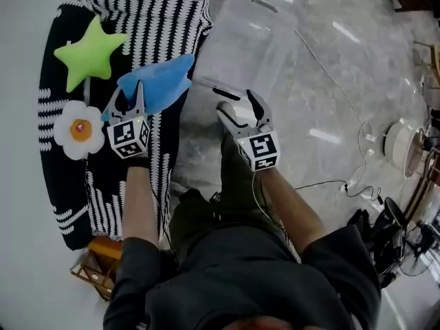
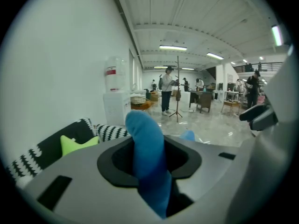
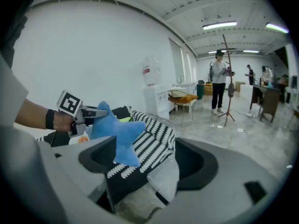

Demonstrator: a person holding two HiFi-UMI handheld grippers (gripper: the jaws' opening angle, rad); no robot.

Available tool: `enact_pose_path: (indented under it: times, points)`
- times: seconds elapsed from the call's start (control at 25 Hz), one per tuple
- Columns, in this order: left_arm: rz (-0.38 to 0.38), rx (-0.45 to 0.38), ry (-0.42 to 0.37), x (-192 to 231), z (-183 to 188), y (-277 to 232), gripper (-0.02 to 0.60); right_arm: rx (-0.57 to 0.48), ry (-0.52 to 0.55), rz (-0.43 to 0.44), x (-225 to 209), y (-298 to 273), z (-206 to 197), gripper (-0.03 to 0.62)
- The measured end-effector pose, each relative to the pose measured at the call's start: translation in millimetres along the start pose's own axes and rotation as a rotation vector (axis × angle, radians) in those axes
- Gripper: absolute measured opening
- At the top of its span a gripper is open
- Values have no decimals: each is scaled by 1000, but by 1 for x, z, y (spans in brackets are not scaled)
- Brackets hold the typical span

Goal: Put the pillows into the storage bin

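A blue star pillow hangs over the edge of the black-and-white striped sofa cover, and my left gripper is shut on it. In the left gripper view one blue arm of the pillow fills the gap between the jaws. A green star pillow and a white flower pillow lie on the cover. The clear storage bin stands on the floor to the right of the sofa. My right gripper is open at the bin's near edge, holding nothing. The right gripper view shows the blue pillow and the left gripper.
White cables run across the glossy floor to the right of the bin, toward a white round appliance. A wooden stool sits below the sofa's near end. A water dispenser and standing people are far behind.
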State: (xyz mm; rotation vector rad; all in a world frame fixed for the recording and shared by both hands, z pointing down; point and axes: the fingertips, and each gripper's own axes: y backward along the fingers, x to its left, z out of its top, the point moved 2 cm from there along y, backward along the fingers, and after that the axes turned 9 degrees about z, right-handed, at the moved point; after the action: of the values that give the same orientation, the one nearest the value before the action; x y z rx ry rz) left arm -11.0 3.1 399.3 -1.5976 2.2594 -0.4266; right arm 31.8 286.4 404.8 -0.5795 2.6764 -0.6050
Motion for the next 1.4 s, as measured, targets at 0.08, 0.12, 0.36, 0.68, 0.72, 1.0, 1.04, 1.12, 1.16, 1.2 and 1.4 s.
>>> enact_pose_path:
  times: [0.08, 0.12, 0.36, 0.68, 0.72, 1.0, 1.04, 1.12, 1.16, 1.2, 1.4]
  points:
    - [-81, 4, -36, -49, 4, -37, 143, -3, -45, -64, -38, 12, -11, 394]
    - [-117, 4, -52, -73, 5, -54, 144, -2, -64, -90, -57, 18, -17, 394]
    - [-322, 28, -115, -206, -12, -128, 147, 10, -172, -216, -140, 48, -63, 394]
    - [-523, 94, -186, -324, -77, -176, 153, 41, -277, -318, -202, 69, -127, 394]
    - [-541, 105, -194, -334, -87, -179, 155, 45, -289, -326, -207, 69, -134, 394]
    - [-626, 183, -241, -380, -152, -197, 166, 91, -373, -359, -222, 69, -185, 394]
    - [-636, 195, -250, -384, -162, -197, 166, 99, -383, -360, -222, 68, -192, 394]
    - [-656, 218, -269, -391, -182, -197, 170, 114, -398, -362, -223, 67, -203, 394]
    - [-665, 229, -276, -393, -190, -197, 172, 121, -403, -362, -223, 66, -208, 394]
    - [-671, 240, -282, -394, -198, -196, 175, 127, -408, -362, -223, 65, -212, 394]
    - [-683, 279, -307, -400, -223, -191, 196, 141, -424, -363, -228, 66, -225, 394]
